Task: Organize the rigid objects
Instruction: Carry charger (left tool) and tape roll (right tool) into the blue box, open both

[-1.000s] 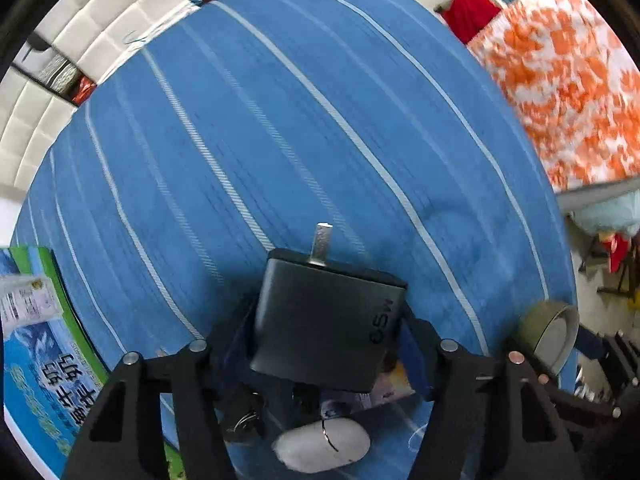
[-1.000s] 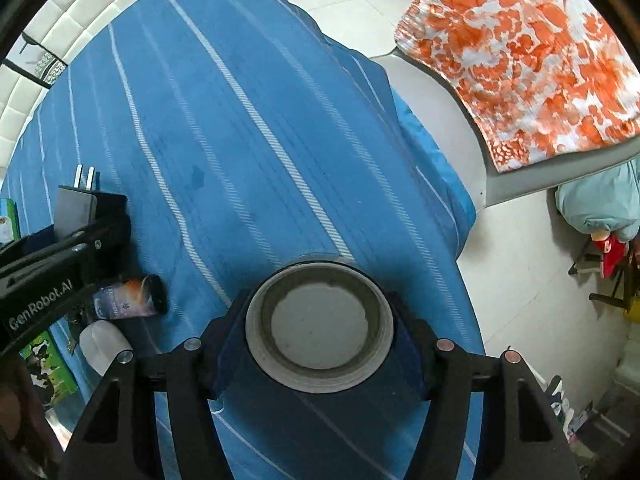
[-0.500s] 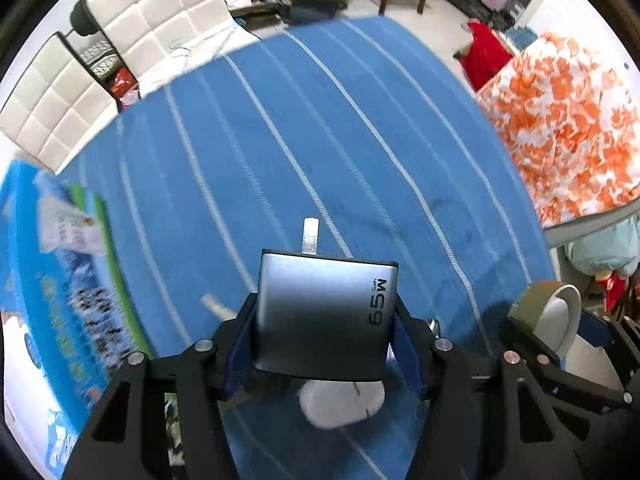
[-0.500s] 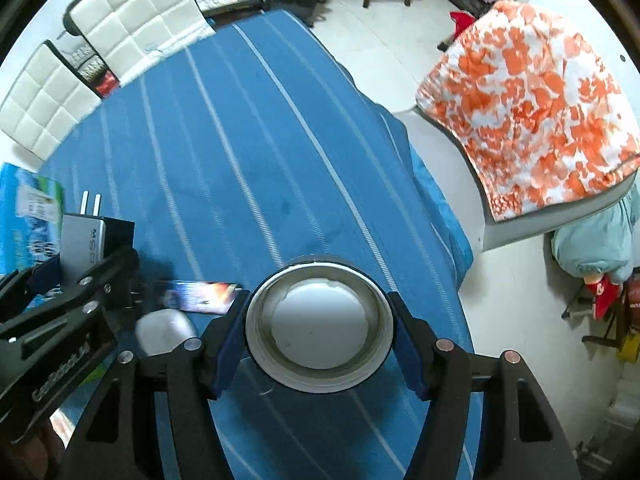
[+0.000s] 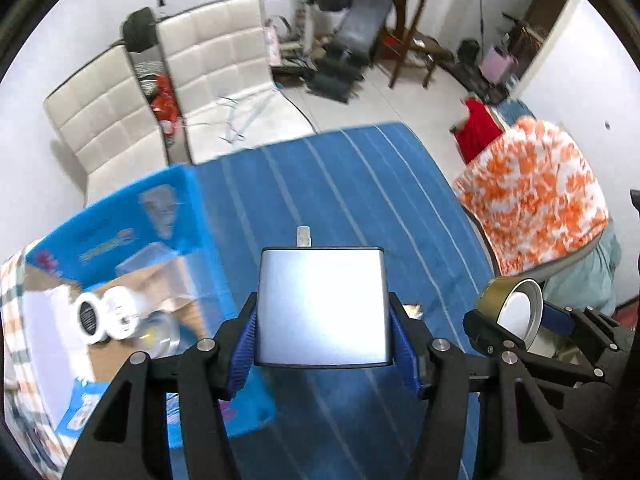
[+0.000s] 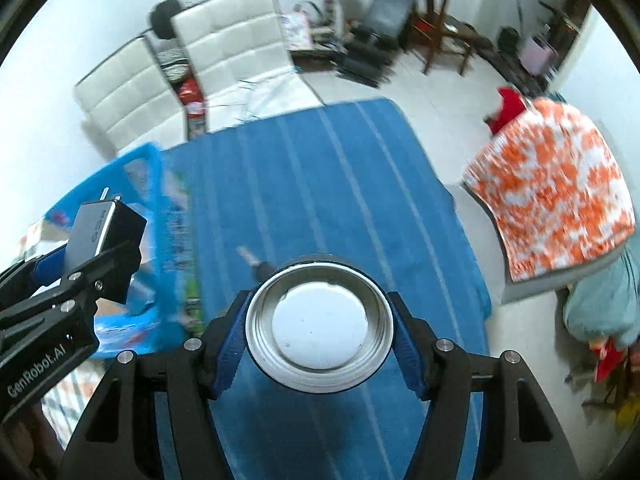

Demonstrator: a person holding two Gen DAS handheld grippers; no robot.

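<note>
Two handheld grippers are raised above a table covered in a blue cloth with thin white stripes point(image 5: 360, 184). The left gripper point(image 5: 322, 340) has its blue-padded fingers point(image 5: 242, 344) pressed against both sides of a grey power adapter point(image 5: 322, 304), a flat block with metal plug prongs point(image 5: 304, 236) pointing away from the camera. The adapter sits clamped between the pads, clear of the table. The right gripper point(image 6: 318, 328) is set wider, its pads tight against the rim of a round metal lid point(image 6: 319, 326) with a white inner disc facing the camera; the lid is also held up off the cloth. In the left wrist view, the right gripper and its lid point(image 5: 516, 312) appear at the near right edge. In the right wrist view, the left gripper with the adapter point(image 6: 100, 232) shows at the left. At the left side of the table stands an open blue cardboard box point(image 5: 132, 216), and inside it lies a white roll of tape point(image 5: 106, 316) among blurred items. A small dark object point(image 6: 256, 264), too blurred to identify, rests on the cloth just beyond the lid. Farther back stand white cushioned chairs point(image 5: 216, 64), and at the right an orange and white patterned cloth point(image 5: 536, 196) drapes over furniture.
</note>
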